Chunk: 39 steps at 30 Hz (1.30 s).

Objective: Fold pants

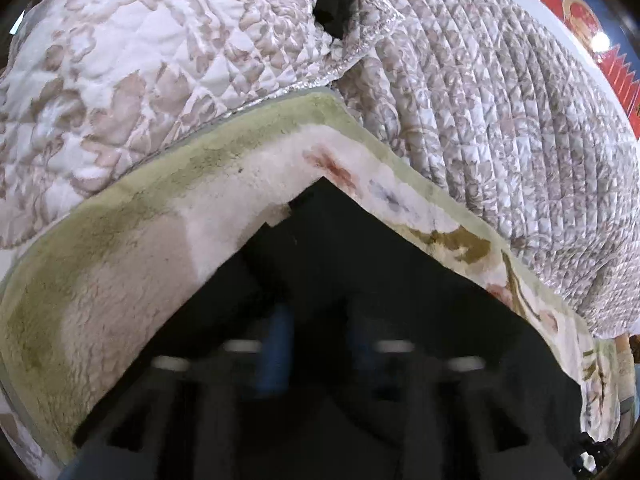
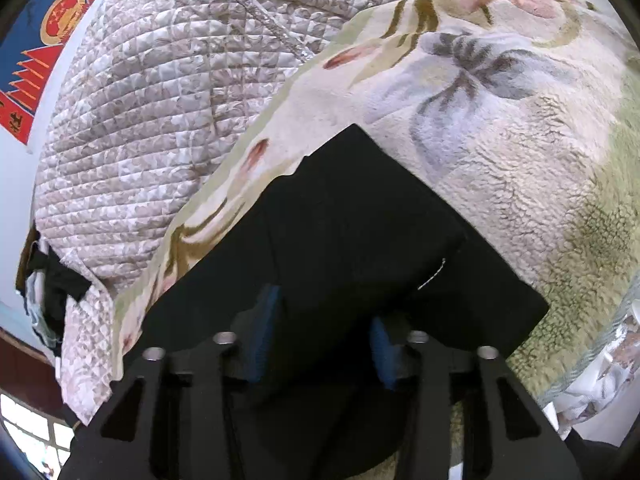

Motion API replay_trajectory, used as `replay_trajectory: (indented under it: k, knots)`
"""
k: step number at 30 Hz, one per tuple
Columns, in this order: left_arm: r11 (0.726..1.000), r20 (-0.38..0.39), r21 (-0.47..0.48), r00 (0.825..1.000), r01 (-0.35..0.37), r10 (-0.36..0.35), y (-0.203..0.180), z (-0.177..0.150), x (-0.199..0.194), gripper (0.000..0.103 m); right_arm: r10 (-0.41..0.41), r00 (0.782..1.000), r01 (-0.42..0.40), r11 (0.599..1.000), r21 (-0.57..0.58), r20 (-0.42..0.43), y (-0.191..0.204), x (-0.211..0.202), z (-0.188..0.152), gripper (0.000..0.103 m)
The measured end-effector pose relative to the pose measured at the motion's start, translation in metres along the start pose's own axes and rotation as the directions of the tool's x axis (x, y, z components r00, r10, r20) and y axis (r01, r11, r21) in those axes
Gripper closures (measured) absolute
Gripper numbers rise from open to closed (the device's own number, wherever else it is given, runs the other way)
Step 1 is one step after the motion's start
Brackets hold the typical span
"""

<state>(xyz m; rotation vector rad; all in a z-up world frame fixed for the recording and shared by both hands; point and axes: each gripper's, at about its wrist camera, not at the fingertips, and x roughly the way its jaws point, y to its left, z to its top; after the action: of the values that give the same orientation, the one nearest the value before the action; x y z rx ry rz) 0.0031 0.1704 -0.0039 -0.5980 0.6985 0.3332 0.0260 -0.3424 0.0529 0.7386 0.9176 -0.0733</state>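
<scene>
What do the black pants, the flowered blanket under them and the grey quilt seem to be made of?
Pants: a smooth, matte black woven cloth, probably; it lies flat with sharp edges, and no weave shows.
Blanket: plush fleece, from its fuzzy, clumped pile and soft printed flowers.
Quilt: stitched, padded fabric with a slight sheen; small puffed squares show between the seams.

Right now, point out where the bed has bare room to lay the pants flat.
Bare floral blanket lies ahead of the black pants, up to the quilt. A green-edged strip runs under the bunched quilt. Both quilts crowd the far side. Both grippers, left and right, are at the pants.
</scene>
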Motion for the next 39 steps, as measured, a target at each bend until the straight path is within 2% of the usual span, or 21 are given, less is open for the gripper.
replay_trajectory:
  k: [2,3,13,16,18,20,22,27,30,36,39]
  knots:
    - [1.000,-0.004,-0.015,1.000,-0.002,0.002,0.001,0.000,-0.002,0.096,-0.009,1.000,0.009,1.000,0.008,0.003,-0.002,0.000,0.002,0.090]
    - [1.000,0.000,-0.002,1.000,-0.012,0.012,0.000,0.001,-0.006,0.096,-0.007,1.000,0.007,1.000,0.012,0.004,-0.003,0.000,0.003,0.095]
    - [0.999,0.063,0.034,0.997,0.034,-0.036,-0.004,0.017,-0.085,0.097,0.098,0.993,-0.098,0.995,-0.006,0.072,0.014,-0.043,0.011,0.096]
    - [0.999,0.056,0.045,0.998,0.029,-0.032,0.005,0.012,-0.101,0.097,0.048,0.996,-0.048,0.999,-0.004,0.074,0.010,-0.052,0.007,0.096]
    - [0.999,0.011,0.051,1.000,0.015,-0.015,0.014,0.003,-0.096,0.097,-0.026,0.999,0.025,0.998,0.051,0.021,-0.009,-0.043,0.004,0.096]
    - [0.999,-0.053,0.051,0.998,-0.018,0.021,0.022,-0.008,-0.083,0.097,-0.047,0.998,0.051,0.993,0.111,-0.037,-0.025,-0.031,0.000,0.096]
    - [0.999,-0.093,0.031,0.995,-0.025,0.028,0.029,-0.015,-0.076,0.097,-0.055,0.997,0.060,0.991,0.116,-0.049,-0.027,-0.030,-0.004,0.096]
    - [0.998,-0.061,0.065,0.998,-0.018,0.022,0.026,-0.017,-0.086,0.097,-0.062,0.998,0.062,0.996,0.064,-0.013,-0.015,-0.044,-0.003,0.096]
    - [0.998,-0.070,0.063,0.997,-0.021,0.025,0.024,-0.018,-0.086,0.097,-0.077,0.997,0.080,0.993,0.082,-0.031,-0.020,-0.041,-0.007,0.096]
    - [0.998,-0.052,0.068,0.999,-0.004,0.007,0.022,-0.016,-0.101,0.097,-0.056,0.998,0.056,0.996,0.075,0.003,-0.014,-0.053,-0.003,0.096]
    - [0.996,-0.061,0.080,0.998,-0.027,0.032,0.023,-0.018,-0.096,0.096,-0.085,0.996,0.085,0.993,0.076,-0.010,-0.018,-0.047,-0.004,0.096]
